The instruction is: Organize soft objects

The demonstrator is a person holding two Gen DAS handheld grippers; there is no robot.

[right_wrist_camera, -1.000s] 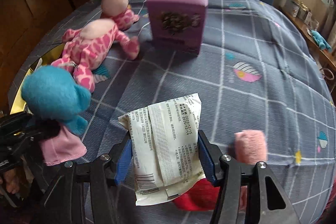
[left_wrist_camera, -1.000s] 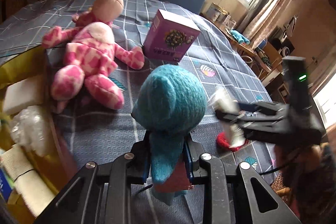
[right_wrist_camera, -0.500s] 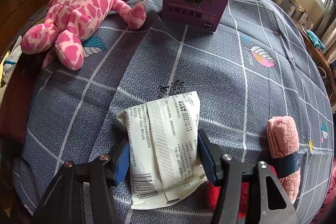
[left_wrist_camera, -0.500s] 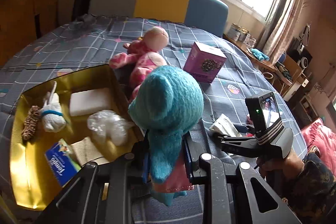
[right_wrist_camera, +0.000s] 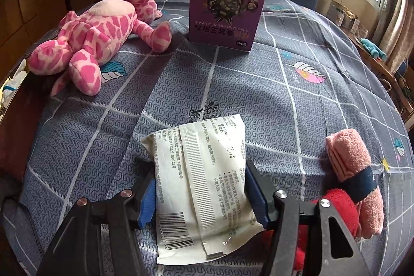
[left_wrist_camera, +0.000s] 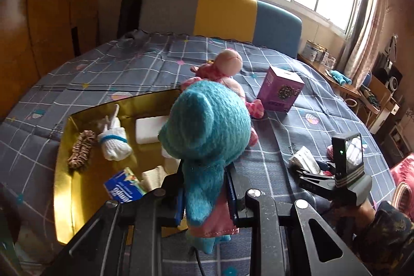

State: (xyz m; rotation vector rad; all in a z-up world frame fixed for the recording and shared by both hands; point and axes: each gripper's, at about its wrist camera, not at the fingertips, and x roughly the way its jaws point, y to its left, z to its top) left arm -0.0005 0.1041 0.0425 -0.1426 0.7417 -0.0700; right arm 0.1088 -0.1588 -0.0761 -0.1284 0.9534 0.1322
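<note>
From the left wrist view, the left gripper was clamped on a teal plush, pinching its narrow body so the big head stood up ahead of the fingers. Ahead and to the left of the tool lay a gold tray holding a scrunchie, a rolled white sock, a white sponge and a blue tissue pack. The plush hung near the tray's edge, probably so it could be dropped in with the other soft things. Beyond the plush sat a purple box. Off to the right, a hand held the right gripper low over the bedspread.

From the right wrist view, a white packet lay between the right gripper's blue pads. The jaws sat about half apart and just touched the packet's sides; whether they truly gripped it I could not tell. Ahead and left of the tool sprawled a pink giraffe. Just right of the tool were a pink towel roll and something red.

Only the left view showed the tray's contents; only the right view showed the packet's printed back and the towel clearly.
</note>
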